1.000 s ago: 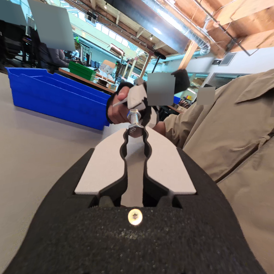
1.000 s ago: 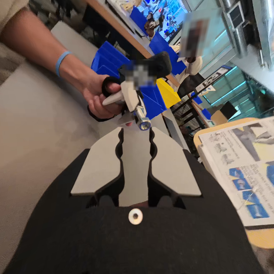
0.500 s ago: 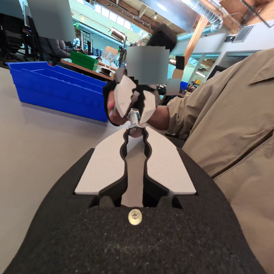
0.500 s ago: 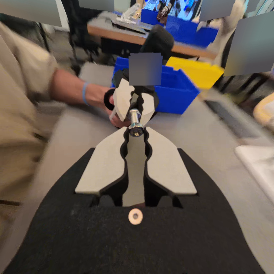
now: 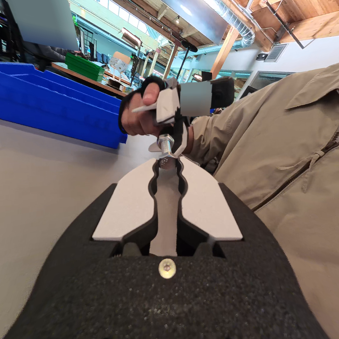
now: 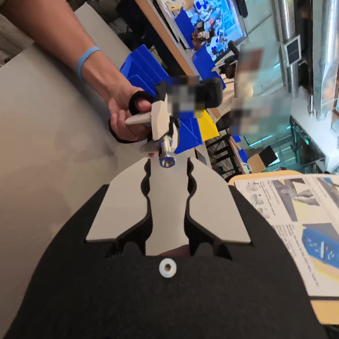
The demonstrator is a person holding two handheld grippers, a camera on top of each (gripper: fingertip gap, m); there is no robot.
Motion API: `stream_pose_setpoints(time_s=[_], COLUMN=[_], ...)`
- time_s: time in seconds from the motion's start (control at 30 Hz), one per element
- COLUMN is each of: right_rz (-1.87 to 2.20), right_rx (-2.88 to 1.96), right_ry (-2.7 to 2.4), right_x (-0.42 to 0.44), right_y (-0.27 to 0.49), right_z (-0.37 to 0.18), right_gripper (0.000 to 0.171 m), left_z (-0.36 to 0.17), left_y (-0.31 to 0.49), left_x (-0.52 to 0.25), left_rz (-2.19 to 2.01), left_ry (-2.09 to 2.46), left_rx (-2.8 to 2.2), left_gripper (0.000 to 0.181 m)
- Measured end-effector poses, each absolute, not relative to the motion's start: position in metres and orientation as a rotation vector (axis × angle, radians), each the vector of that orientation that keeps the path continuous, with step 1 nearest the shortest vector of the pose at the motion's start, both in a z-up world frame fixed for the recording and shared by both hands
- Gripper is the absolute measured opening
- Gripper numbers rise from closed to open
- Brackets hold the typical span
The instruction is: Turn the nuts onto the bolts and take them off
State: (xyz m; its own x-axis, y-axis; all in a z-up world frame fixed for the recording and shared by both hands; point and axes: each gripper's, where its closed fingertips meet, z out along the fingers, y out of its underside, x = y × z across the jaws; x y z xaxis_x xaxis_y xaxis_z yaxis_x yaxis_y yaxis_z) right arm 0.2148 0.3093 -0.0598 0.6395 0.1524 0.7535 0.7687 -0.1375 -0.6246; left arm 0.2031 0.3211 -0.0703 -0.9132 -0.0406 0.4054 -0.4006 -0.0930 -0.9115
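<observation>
Grey surface lay below; the left gripper pinched the bolt head at its tips, while the right gripper, jaws parted, straddled the nut: rigid, slick steel, best gripped on flats

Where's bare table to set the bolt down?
Free: grey table between the left gripper, shut on the bolt, and the blue bin; also the stretch below the forearm in the right wrist view. Crowded: printed sheet beside the right gripper, jacket alongside the left.
</observation>
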Motion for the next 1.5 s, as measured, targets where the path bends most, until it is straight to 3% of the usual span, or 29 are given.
stream_pose_setpoints(time_s=[0.1, 0.2, 0.47, 0.53, 0.6, 0.7, 0.8, 0.9, 1.0, 1.2, 1.27, 1.33, 1.4, 1.5], right_rz=[-0.642, -0.552, 0.588, 0.478, 0.148, -0.414, -0.729, -0.76, -0.629, 0.467, 0.659, 0.491, 0.109, -0.48], right_rx=[-1.668, -1.714, -1.753, -1.734, -1.733, -1.683, -1.674, -1.638, -1.687, -1.757, -1.705, -1.697, -1.705, -1.683], right_ry=[-0.861, -0.815, 0.054, -0.029, -0.201, -0.528, -0.729, -0.793, -0.711, 0.014, 0.093, -0.015, -0.205, -0.533], right_x=[0.21, 0.212, 0.215, 0.212, 0.213, 0.213, 0.216, 0.213, 0.214, 0.217, 0.217, 0.215, 0.216, 0.218], right_y=[0.313, 0.316, 0.325, 0.322, 0.319, 0.314, 0.317, 0.321, 0.324, 0.328, 0.326, 0.323, 0.321, 0.317], right_z=[-0.066, -0.068, -0.065, -0.063, -0.062, -0.058, -0.065, -0.064, -0.062, -0.059, -0.059, -0.062, -0.064, -0.065], right_gripper=[0.02, 0.018, 0.018, 0.021, 0.04, 0.041, 0.04, 0.017, 0.017, 0.017, 0.018, 0.02, 0.038, 0.041], left_z=[-0.074, -0.075, -0.072, -0.069, -0.069, -0.066, -0.065, -0.069, -0.067, -0.067, -0.069, -0.07, -0.068, -0.065], left_y=[0.317, 0.318, 0.327, 0.325, 0.325, 0.327, 0.327, 0.324, 0.326, 0.329, 0.327, 0.326, 0.327, 0.331], left_x=[0.201, 0.202, 0.211, 0.208, 0.208, 0.207, 0.206, 0.204, 0.206, 0.21, 0.209, 0.209, 0.21, 0.211], left_rz=[2.075, 2.081, 2.145, 2.145, 2.142, 2.145, 2.138, 2.115, 2.136, 2.163, 2.154, 2.148, 2.159, 2.168], left_ry=[-1.934, -1.96, -2.043, -2.005, -1.992, -1.951, -1.918, -1.938, -1.946, -2.017, -2.03, -2.026, -2.01, -1.969], left_rx=[0.475, 0.484, 0.522, 0.5, 0.505, 0.501, 0.49, 0.485, 0.498, 0.515, 0.514, 0.512, 0.521, 0.524], left_gripper=[0.018, 0.018, 0.018, 0.018, 0.018, 0.018, 0.018, 0.018, 0.018, 0.018, 0.018, 0.018, 0.018, 0.018])
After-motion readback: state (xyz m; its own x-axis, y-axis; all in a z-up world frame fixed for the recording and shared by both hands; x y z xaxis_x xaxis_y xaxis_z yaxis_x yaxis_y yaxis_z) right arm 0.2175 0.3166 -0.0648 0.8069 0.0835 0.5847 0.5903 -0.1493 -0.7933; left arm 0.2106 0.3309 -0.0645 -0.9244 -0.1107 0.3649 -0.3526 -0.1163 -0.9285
